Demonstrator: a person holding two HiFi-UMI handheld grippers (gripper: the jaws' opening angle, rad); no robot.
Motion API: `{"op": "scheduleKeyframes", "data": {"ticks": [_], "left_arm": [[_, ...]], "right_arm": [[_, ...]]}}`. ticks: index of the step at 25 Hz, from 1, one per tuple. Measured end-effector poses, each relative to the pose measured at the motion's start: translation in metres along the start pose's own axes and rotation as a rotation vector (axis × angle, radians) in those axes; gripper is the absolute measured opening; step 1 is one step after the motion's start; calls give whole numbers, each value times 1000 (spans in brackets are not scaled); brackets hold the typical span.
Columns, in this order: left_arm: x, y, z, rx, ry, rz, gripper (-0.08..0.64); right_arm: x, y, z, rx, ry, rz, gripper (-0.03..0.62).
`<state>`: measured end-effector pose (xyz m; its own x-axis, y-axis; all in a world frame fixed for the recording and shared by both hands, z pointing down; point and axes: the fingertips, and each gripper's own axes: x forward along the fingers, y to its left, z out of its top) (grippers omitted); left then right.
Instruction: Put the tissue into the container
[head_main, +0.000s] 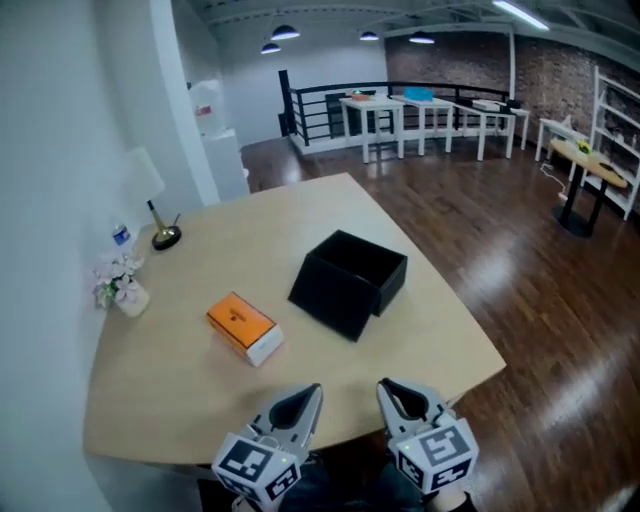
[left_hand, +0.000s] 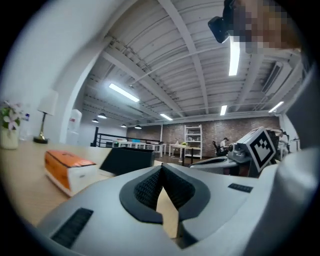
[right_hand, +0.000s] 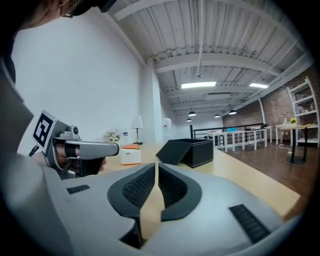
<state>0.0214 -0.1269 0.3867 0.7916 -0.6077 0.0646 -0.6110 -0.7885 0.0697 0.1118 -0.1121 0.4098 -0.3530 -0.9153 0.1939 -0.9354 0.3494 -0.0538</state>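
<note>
Hovering at table (head_main: 150, 400) edge: L tongs (head_main: 310, 392) & R tongs (head_main: 386, 388) closed, empty.

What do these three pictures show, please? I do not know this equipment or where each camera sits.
A person holds a two-jaw gripper in each hand. One camera looks down from the person's head; the others ride on the left gripper and the right gripper. On the wooden table stand an orange tissue box and an open black container, with a lamp and flowers near the wall. Both grippers are shut and hold nothing.
</note>
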Motion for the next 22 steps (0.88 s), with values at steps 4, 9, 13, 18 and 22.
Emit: {"op": "scheduleKeyframes", "data": {"ticks": [4,9,13,18,22], "left_arm": [[-42,65,0,-1,9,192,0],[-82,123,-5,-23,14,359,0],[-93,146,-5,-47,18,397,0],[-98,166,-6,-67,25,422,0],[-97,176,-7,-81,28,432,0]], "right_arm": [[48,47,11,-38,19,133,29],[92,94,22,-97,33,234,29],[114,110,31,-124,52,282,29],[140,120,60,-182,48,304,29],[178,132,79,-251,91,324,152]]}}
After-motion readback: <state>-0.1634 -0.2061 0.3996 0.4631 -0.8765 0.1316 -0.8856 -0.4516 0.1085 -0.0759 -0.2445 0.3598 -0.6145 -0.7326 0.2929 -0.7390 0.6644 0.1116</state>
